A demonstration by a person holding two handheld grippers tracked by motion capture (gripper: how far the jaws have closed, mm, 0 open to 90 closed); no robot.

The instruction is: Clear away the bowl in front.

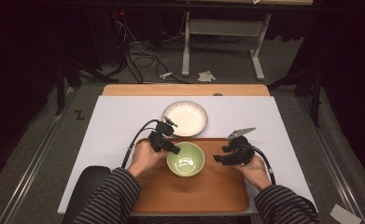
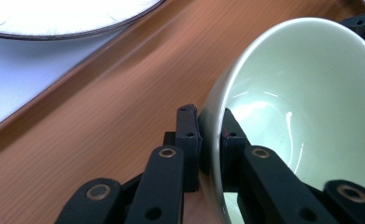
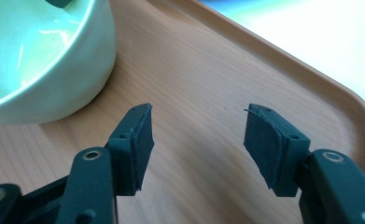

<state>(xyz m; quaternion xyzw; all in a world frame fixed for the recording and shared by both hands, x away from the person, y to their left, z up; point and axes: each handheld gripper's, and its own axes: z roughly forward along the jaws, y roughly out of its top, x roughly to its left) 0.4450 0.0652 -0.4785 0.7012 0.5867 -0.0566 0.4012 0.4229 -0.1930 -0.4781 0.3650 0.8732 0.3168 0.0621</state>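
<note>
Dark room, cables and a table frame on the floor beyond; white surface [image 1: 115, 140] with a wooden tray [image 1: 217, 186] at the near edge. Green bowl [image 1: 186, 159] sits upright on the tray, left of centre — the white plate [image 1: 185, 118] rests on the surface just past the tray's far rim.

Left gripper [image 2: 210, 135] is clamped on the bowl's rim, one jaw outside the wall, one inside, pads pressed flat against it. Right gripper [image 3: 196, 140] hangs wide open over bare tray beside the bowl, holding nothing.

Step in hand looks like lifting the bowl by its rim. To do it well: keep the pinch deep on the wall, lift straight up, hold the rim level — a one-sided rim grip will want to tip. The right gripper could steady the opposite rim.

Bowl: glazed ceramic by the look, glossy pale green, round, thick rounded lip, likely slippery. Tray: wood-grain, matte, rounded corners, raised lip. Plate: shallow, white, dark thin edge line.
</note>
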